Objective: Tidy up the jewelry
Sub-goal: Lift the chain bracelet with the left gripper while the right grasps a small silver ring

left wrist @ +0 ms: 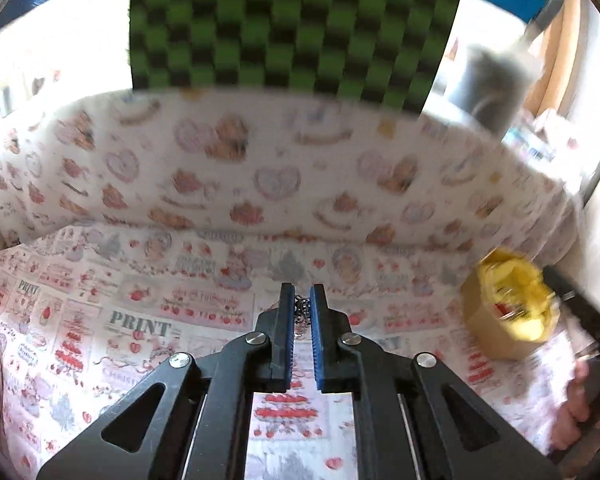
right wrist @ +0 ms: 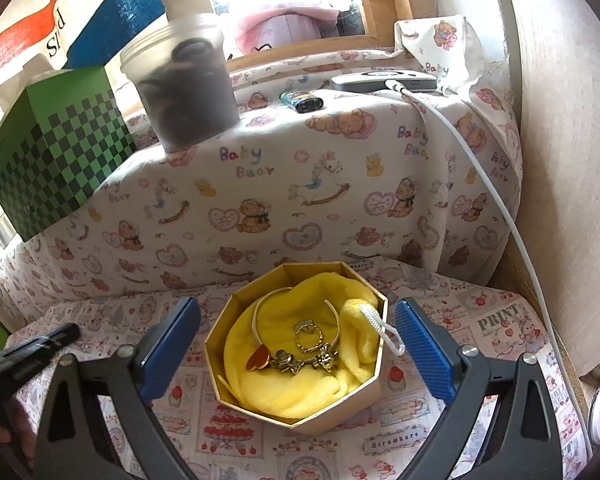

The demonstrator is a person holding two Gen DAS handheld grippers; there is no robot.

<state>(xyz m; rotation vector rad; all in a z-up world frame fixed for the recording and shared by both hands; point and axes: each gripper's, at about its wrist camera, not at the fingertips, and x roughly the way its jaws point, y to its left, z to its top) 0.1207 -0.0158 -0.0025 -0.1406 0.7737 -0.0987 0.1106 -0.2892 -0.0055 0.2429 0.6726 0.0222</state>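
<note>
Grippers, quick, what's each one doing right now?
Left gripper: shut on a dark chain.
Right gripper: open, holding nothing, either side of the gold box.

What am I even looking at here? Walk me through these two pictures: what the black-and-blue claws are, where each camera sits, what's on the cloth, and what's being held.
There is no robot: a person holds a two-finger clamp in each hand, and a fisheye camera on each clamp looks along its fingers.

The left wrist view shows the left gripper, its blue pads shut on a thin dark chain. The printed cloth covers the surface below.

The right wrist view shows the right gripper open, its pads either side of an octagonal gold box without touching it. Inside the box lies a yellow cloth with a bangle, a ring and charms.

On the ledge behind stand a green checked box, a plastic jar and a charger with its white cable.
</note>
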